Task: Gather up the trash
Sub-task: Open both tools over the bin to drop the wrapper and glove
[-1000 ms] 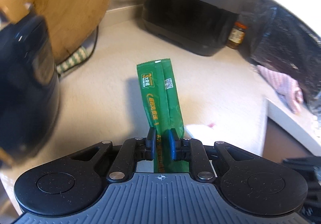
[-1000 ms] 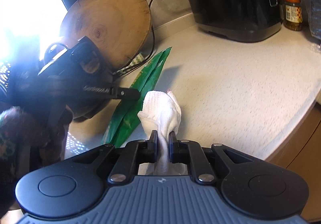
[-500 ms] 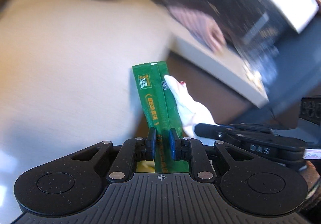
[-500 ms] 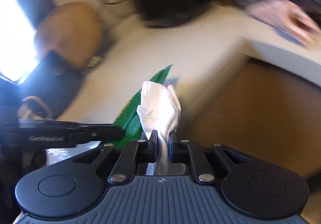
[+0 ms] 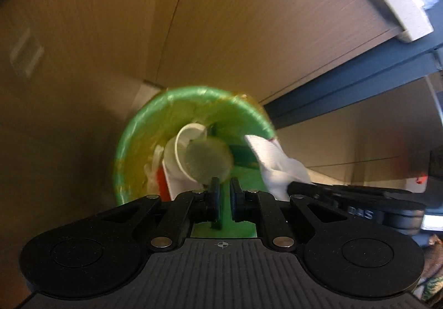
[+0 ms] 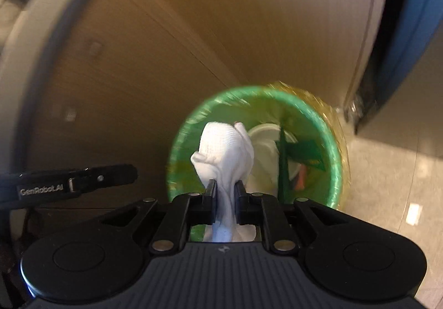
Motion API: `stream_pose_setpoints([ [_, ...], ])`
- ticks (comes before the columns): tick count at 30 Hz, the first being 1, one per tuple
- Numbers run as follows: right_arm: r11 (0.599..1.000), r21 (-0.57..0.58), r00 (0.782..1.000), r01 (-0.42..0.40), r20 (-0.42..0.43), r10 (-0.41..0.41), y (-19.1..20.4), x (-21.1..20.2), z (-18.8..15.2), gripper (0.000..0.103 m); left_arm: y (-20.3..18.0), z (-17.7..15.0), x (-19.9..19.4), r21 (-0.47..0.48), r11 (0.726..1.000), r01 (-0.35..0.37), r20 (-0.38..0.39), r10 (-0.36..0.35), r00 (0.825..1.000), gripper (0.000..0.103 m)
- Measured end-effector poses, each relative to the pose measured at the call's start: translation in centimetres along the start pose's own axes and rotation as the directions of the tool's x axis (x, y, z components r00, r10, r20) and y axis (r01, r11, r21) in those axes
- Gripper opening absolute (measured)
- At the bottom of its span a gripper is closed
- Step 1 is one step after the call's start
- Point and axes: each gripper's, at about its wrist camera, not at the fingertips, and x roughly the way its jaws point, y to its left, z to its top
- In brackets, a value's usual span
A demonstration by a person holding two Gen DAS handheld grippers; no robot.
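drop-off at the bin: a person's two hand-held grippers hang nose-down over the round green plastic trash bin [image 6: 249, 91], lined with a yellowish clear bag [image 6: 332, 115], which stands on the pale tiled floor [image 6: 387, 170] at the foot of a brown wooden cabinet front [image 5: 249, 18].

the right gripper [image 6: 224, 192] is clamped tight on the white crumpled tissue [image 6: 224, 143], which stands above the near-left part of the bin's rim. the left gripper [image 5: 224, 192] has its jaws closing. the long green foil snack wrapper [image 6: 304, 155] shows edge-on in their gap, with green showing between it and one pad, so it looks let go. from the right wrist view it stands inside the bin toward the right rim, well apart from the left gripper's tip.

the step in hand appears to be the release. next, the right jaws must open with the tissue well inside the rim, as it now sits close to the near edge and could drop onto the floor.

counted: two grippers, one bin, one liner bag, one wrapper, one tissue. inside the bin lie one white paper cup [image 5: 191, 131] and one orange-red scrap [image 5: 160, 181]. the rest of the rubbish is too blurred to count.
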Motion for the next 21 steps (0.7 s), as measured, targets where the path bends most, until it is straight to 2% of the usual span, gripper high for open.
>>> stream_pose_setpoints([
  [4, 1.000, -0.008, 0.999, 0.016, -0.049, -0.017, -1.2, 1.9, 0.3, 0.014, -0.2, -1.5, -0.4, -0.015, 1.000, -0.012, 0.028, 0.012, 1.000, 0.011],
  [7, 0.998, -0.060, 0.998, 0.005, -0.057, -0.009, -1.7, 1.7, 0.2, 0.021, 0.1, -2.4, -1.3, -0.042, 0.999, -0.030, 0.061, 0.033, 0.998, 0.011],
  [11, 0.995, -0.090, 0.996, -0.039, -0.086, 0.031, -2.3, 2.2, 1.3, 0.026, 0.6, -4.0, -2.7, -0.139, 0.990, -0.038, 0.136, 0.057, 0.989, 0.011],
  [13, 0.993, -0.108, 0.994, -0.042, -0.106, 0.030, -2.2, 2.6, 1.8, 0.029, 0.7, -5.2, -3.9, -0.184, 0.983, -0.023, 0.196, 0.060, 0.979, 0.017],
  [16, 0.988, -0.155, 0.996, -0.017, -0.093, 0.003, -1.1, 2.0, 2.2, 0.029, 0.0, -6.9, -6.4, -0.201, 0.979, -0.020, 0.276, 0.076, 0.958, 0.018],
  [19, 0.972, -0.235, 1.000, -0.011, -0.021, 0.006, 1.5, -0.5, 1.4, 0.029, -1.2, -8.1, -9.2, -0.159, 0.985, -0.059, 0.332, 0.110, 0.937, 0.018],
  [21, 0.952, -0.307, 0.999, -0.014, 0.043, 0.029, 3.9, -3.3, 0.3, 0.029, -1.9, -8.9, -11.6, -0.146, 0.985, -0.090, 0.385, 0.140, 0.912, 0.019],
])
